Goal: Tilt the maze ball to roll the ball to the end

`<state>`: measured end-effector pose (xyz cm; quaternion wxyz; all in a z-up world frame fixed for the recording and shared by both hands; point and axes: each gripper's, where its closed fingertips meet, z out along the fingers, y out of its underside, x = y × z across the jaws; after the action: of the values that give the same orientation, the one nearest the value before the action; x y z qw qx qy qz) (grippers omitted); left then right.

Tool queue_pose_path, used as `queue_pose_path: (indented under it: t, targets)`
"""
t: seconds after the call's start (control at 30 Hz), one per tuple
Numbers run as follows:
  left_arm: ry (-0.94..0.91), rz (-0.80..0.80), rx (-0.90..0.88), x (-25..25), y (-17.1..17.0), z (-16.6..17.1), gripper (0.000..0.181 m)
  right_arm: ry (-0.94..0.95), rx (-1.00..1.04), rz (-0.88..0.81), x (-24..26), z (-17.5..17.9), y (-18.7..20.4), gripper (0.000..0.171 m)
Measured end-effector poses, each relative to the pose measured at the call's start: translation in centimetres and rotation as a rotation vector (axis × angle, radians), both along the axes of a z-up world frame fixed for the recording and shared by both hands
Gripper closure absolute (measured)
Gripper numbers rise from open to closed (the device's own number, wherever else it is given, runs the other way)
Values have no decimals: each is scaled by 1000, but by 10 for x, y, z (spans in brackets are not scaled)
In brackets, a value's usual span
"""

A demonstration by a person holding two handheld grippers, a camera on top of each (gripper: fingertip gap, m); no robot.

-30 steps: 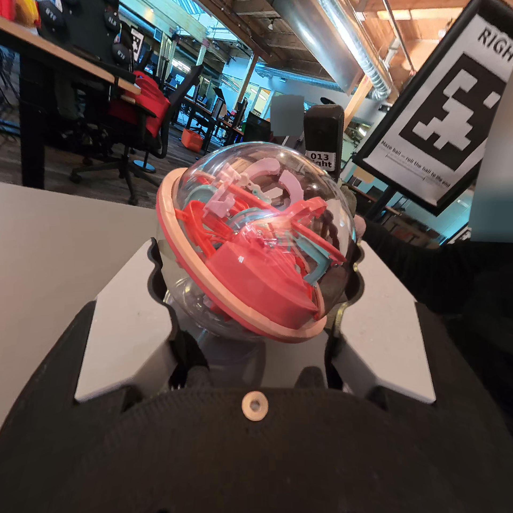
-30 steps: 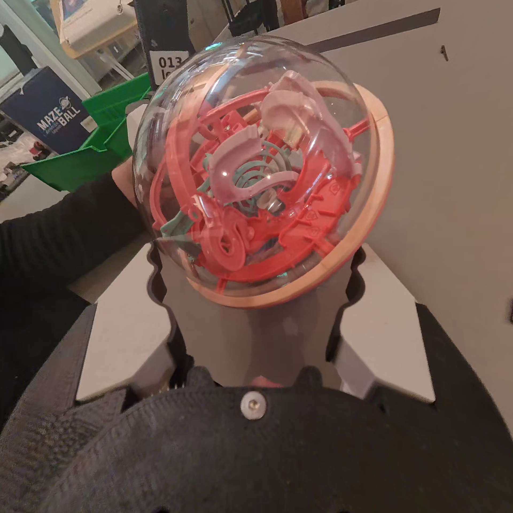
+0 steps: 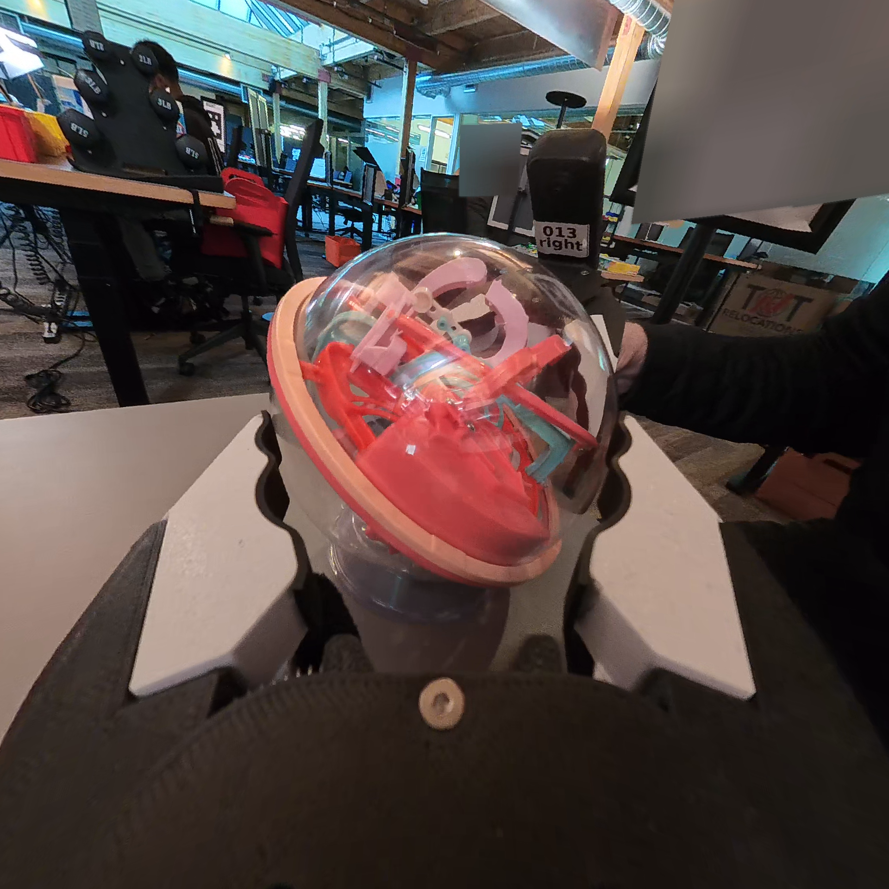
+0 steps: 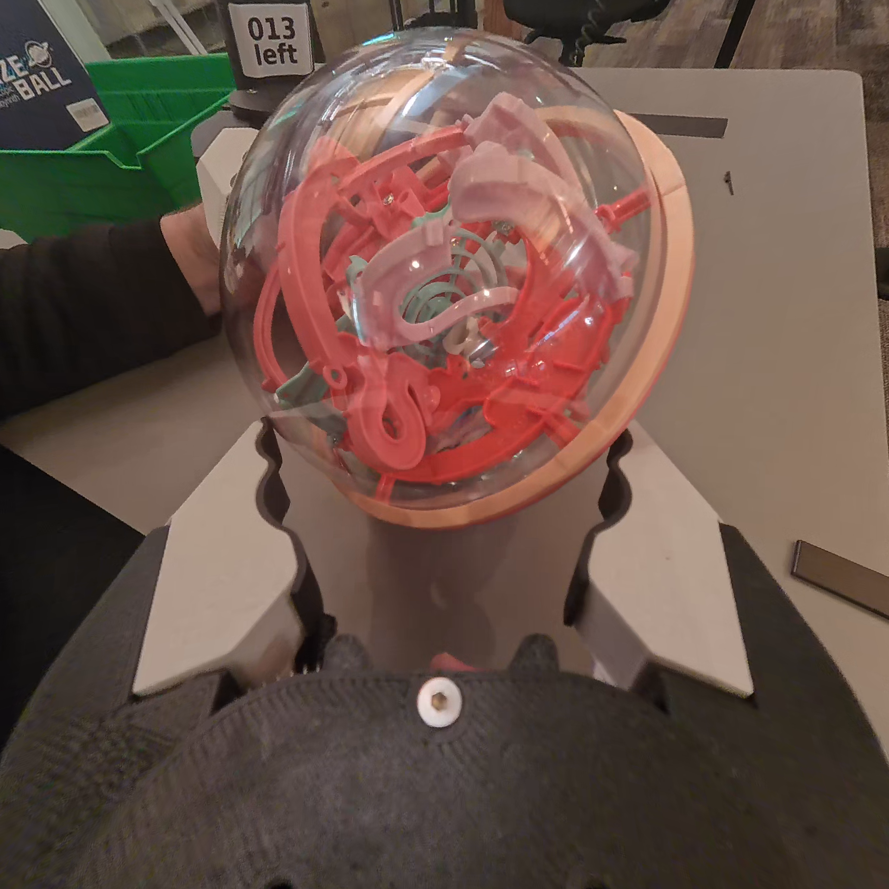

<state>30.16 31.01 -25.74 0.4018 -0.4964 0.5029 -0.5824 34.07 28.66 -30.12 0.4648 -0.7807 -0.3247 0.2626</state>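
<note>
A: Where is the maze ball [image 3: 440, 413]?

B: Up between both claws, above the pale counter [image 3: 96, 481]. The left claw [image 3: 442, 462] has its two grey fingers [image 3: 226, 553] spread wide, one on each side of the clear sphere. The right claw [image 4: 445, 471] meets it from the opposite side the same way, fingers [image 4: 673, 553] set wide around the shell.

A: Are they clamped on it?

B: Each looks pressed against the ball's flanks, jaws wide but closed onto it. In the left wrist view the ball's underside sits just over its blue-tinted stand [image 3: 409, 591]; I cannot tell if they touch.

A: Which way does it point?

B: A sphere has no long axis, but its peach equator ring [image 3: 336, 462] shows the tilt. In the left wrist view the ring runs from upper left to lower right, with the clear dome facing up and right. In the right wrist view the ring [image 4: 668, 298] wraps the right and lower edge, the dome facing the camera and slightly left.

A: Inside?

B: Red, lilac and teal tracks tangled together. I cannot pick out the little ball for certain.

A: Anything around?

B: A green bin [image 4: 110, 158] past the counter on the left, and a dark sleeve [image 4: 82, 308] reaching to the left claw's handle.
</note>
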Motion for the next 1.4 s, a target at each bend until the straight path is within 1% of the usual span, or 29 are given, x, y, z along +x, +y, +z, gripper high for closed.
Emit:
queue_pose_path:
  t: [0.23,0.3,0.57,0.63,0.7,0.77,0.87,1.17,1.4]
  targets:
    - [-20,1,14,0,0,1,50,-35,3,-1,0,-2,0,39]
    - [-26,4,47,0,-1,1,51,-62,10,-2,1,-3,0,39]
    - [-44,11,76,0,-1,3,51,-69,-5,0,1,-7,0,40]
    - [-45,11,74,0,-1,3,51,-52,-32,1,0,-9,0,39]
    - [-46,14,76,1,-1,4,51,-30,-77,8,-3,-12,-1,34]
    - [-46,17,74,2,0,4,51,24,-102,6,-4,-7,0,31]
    - [-42,18,69,2,0,3,51,71,-103,4,-2,2,3,32]
    - [-46,26,110,3,0,3,51,2,-91,32,-1,0,3,33]
    - [-48,31,148,4,-2,3,51,-12,-70,36,0,-2,4,33]
